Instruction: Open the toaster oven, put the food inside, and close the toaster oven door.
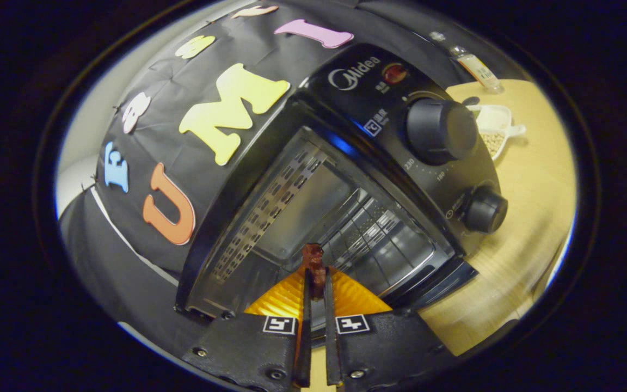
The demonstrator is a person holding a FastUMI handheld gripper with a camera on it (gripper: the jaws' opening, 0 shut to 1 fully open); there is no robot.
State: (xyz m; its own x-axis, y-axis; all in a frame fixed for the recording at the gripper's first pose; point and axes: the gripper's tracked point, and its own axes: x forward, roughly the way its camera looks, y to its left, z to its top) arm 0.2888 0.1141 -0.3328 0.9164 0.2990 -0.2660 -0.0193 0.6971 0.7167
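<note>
Reddish-brown and glossy, the piece of food (313, 267) sits pinched at the tip of my claw (317, 288), both fingers pressed together on it with almost no gap between them. I judge that tight grip is there so it won't slip while I carry it forward.

Just under the food lies a ridged orange tray (354, 296), at the mouth of the toaster oven (302, 218). The door (444, 280) is already down, so the way in is free; I hold the food at the threshold, lined up with the cavity rather than off to a side.

Beyond the fingers I see the wire rack (379, 239) and the perforated inner wall (264, 218). On the control panel stand two black knobs (440, 130), well away from my path.

The oven stands on the pale wooden worktop (531, 185); toward its far edge, past the oven's knob side, a white dish (496, 128) holds small pale grains, and a small bottle (477, 68) stands behind it.

Placing the food and shutting the door remain.
</note>
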